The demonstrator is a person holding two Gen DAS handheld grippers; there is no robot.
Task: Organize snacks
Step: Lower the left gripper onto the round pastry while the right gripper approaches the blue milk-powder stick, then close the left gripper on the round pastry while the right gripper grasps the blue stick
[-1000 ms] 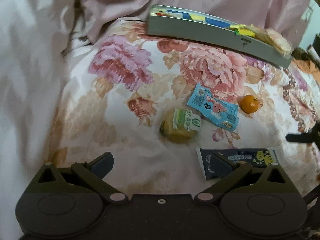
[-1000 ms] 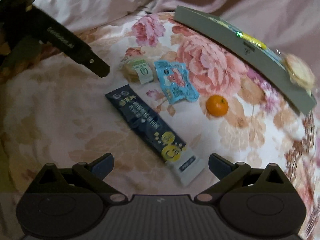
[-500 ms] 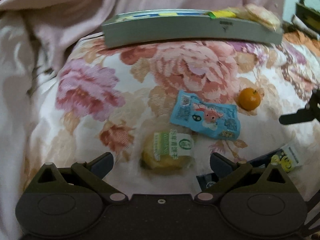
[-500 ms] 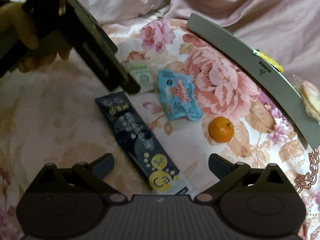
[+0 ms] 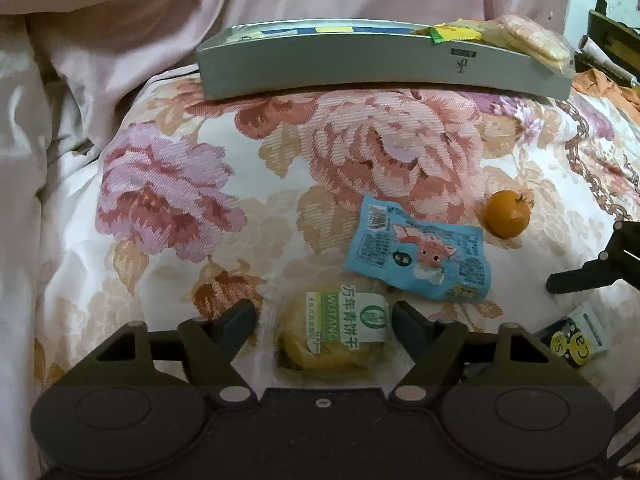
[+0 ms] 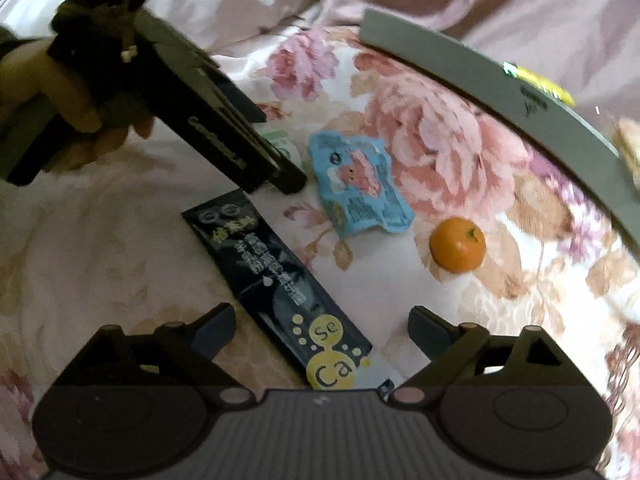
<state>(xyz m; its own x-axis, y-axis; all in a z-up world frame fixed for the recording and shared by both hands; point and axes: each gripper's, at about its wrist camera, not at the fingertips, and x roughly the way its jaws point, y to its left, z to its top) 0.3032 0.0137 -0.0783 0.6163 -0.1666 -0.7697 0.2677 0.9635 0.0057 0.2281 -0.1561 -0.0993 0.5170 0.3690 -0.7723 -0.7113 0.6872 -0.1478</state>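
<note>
Your left gripper (image 5: 324,314) is closing with the green-labelled biscuit pack (image 5: 340,334) between its fingers at lower centre of the left wrist view; the right pad looks to touch the wrapper, the left stands just clear (no pinch yet). Your right gripper (image 6: 322,322) is also closing, its fingers spread either side of the dark stick pack (image 6: 276,292). The blue pouch (image 5: 418,260) and orange (image 5: 507,219) lie right of centre, the grey tray (image 5: 360,68) across the top.
</note>
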